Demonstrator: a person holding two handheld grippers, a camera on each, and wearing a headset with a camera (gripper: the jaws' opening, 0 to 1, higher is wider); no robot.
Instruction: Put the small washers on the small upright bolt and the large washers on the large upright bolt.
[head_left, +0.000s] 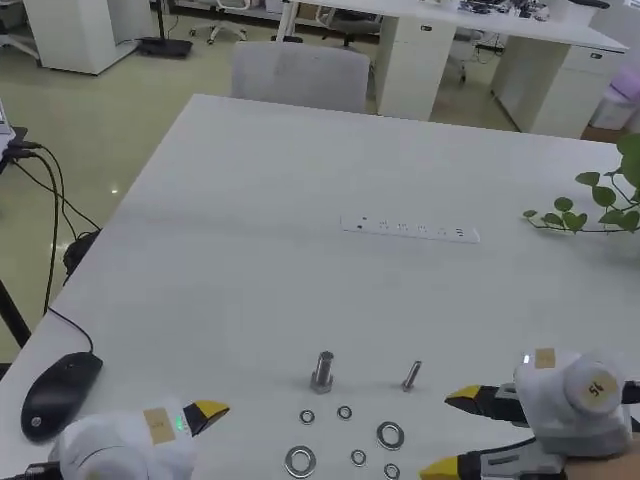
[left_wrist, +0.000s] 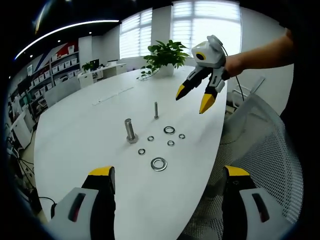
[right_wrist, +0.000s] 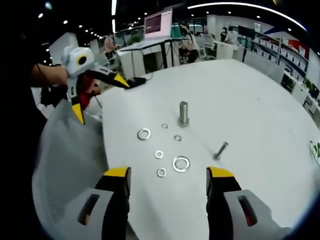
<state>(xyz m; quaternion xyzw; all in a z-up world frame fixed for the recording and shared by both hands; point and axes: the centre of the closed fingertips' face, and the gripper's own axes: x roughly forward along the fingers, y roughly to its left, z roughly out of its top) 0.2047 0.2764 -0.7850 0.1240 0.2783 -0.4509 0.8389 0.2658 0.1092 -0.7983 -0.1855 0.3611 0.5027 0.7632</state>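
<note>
Starting leftmost, the left gripper (right_wrist: 100, 99) hovers clear of the table (head_left: 300, 250), its jaws spread wide and holding nothing. Ahead of it, between the two grippers, two large washers (head_left: 300, 461) and four small washers (head_left: 344, 412) lie loose. Just beyond them stand the large bolt (head_left: 322, 371) and the small bolt (head_left: 411, 376), both bare, so no washer appears placed yet. The right gripper (head_left: 443, 433), just beside the washers, likewise gapes empty.
</note>
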